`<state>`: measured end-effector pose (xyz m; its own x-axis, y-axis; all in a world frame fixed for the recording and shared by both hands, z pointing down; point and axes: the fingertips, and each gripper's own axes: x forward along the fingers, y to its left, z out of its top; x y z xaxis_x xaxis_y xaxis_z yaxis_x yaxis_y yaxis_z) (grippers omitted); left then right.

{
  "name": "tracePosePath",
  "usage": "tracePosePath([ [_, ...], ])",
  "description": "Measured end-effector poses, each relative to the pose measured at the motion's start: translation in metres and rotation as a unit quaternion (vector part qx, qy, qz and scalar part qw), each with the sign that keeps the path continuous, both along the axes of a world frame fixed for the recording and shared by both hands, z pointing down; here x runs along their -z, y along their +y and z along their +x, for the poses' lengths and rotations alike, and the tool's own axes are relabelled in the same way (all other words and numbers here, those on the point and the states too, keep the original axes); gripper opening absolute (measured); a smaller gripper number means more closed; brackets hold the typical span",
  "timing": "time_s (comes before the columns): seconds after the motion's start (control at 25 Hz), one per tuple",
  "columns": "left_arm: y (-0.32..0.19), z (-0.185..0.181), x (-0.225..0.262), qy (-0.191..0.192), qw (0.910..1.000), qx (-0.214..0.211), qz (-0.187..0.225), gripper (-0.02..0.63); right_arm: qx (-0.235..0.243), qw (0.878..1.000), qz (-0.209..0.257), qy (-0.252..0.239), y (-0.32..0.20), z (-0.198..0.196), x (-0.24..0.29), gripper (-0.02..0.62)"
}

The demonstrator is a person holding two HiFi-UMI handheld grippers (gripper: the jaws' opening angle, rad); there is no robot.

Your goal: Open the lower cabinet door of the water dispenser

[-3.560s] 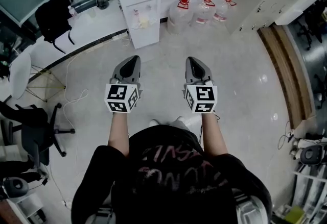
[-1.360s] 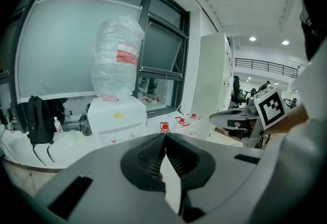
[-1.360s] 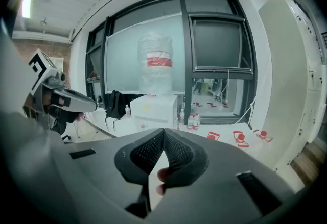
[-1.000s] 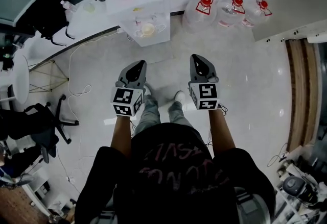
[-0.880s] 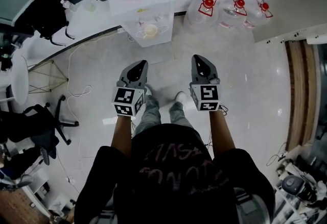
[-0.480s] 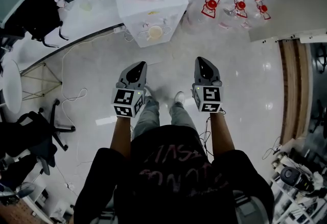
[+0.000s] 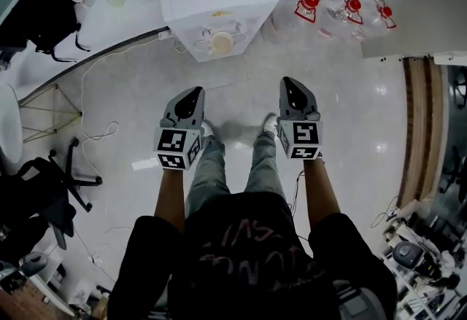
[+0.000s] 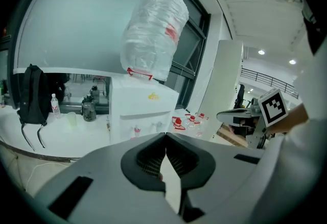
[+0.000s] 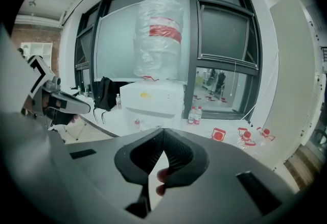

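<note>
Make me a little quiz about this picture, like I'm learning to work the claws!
1. True or false: the left claw is touching the water dispenser.
2. Pick one: what colour are the caps on the spare jugs standing beside the dispenser? A red, B green, C black.
3. Fill the gap: the left claw and the right claw both have their jaws ____, with nothing held between them.

Key: 1 false, it hangs over the floor, apart from the dispenser. 2 A. 3 shut.
</note>
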<state>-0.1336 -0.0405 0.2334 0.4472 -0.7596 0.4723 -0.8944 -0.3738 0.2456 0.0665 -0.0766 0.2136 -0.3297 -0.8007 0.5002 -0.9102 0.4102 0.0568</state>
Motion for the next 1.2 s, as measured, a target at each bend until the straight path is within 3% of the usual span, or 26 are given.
tracePosePath([
  [0.56,-0.034,0.051,-0.084,-0.036,0.9986,0.039,-0.005,0.011,0.031,0.999,-0.026,-0.032,-0.043,0.052,-0.101,0.012],
  [1.2,-0.051,0.041,-0.242,-0.051,0.996,0.073,-0.012,0.011,0.055,0.997,-0.033,-0.031,-0.072,0.053,-0.258,0.012],
])
